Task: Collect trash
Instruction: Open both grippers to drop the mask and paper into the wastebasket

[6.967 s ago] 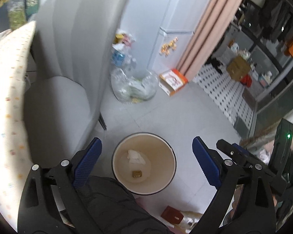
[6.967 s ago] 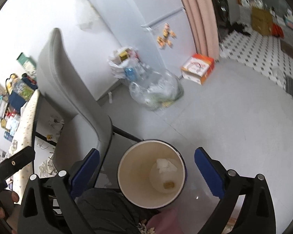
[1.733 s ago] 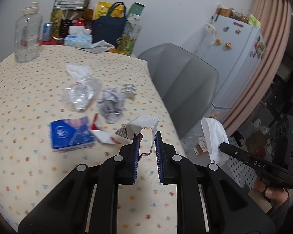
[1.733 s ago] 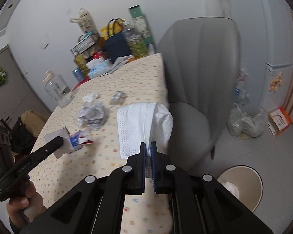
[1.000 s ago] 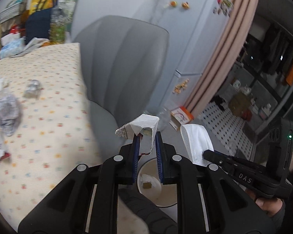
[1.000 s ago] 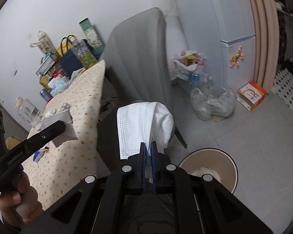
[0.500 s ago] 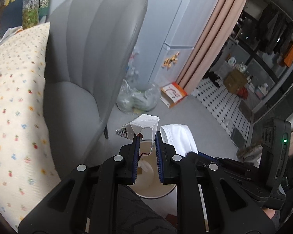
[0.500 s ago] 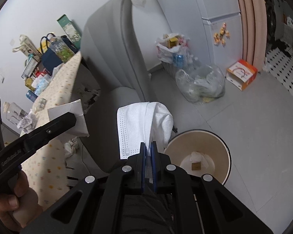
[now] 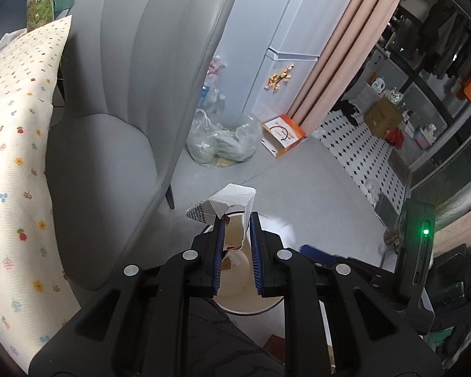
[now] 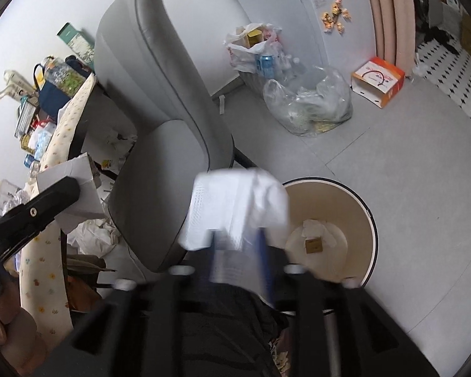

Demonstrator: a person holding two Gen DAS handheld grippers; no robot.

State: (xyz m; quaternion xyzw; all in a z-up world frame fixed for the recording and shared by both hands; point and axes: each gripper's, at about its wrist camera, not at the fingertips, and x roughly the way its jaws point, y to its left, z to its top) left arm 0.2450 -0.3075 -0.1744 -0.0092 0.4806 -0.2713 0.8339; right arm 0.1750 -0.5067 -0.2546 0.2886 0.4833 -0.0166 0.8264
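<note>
Left gripper (image 9: 237, 251): fingers clamped on a flattened paper carton (image 9: 232, 202), gripped at its lower edge, over the near rim of the bin
Right gripper (image 10: 240, 259): fingers have just been opening; they stand apart, blurred, with the white face mask (image 10: 235, 207) loose between them
Bin (image 10: 369, 216): cream, round, on the floor right of the grey chair (image 10: 160, 119); holds a crumpled tissue and a small brown scrap
Mask handling: judged very light, limp, likely to drift as it falls; best pinched at a folded edge
Carton handling: judged light, creased card, stiff enough to hold shape; an edge grip serves
Desk (image 9: 12, 144): floral cloth, far left
Risk: mask hangs left of the bin mouth and may catch the rim
</note>
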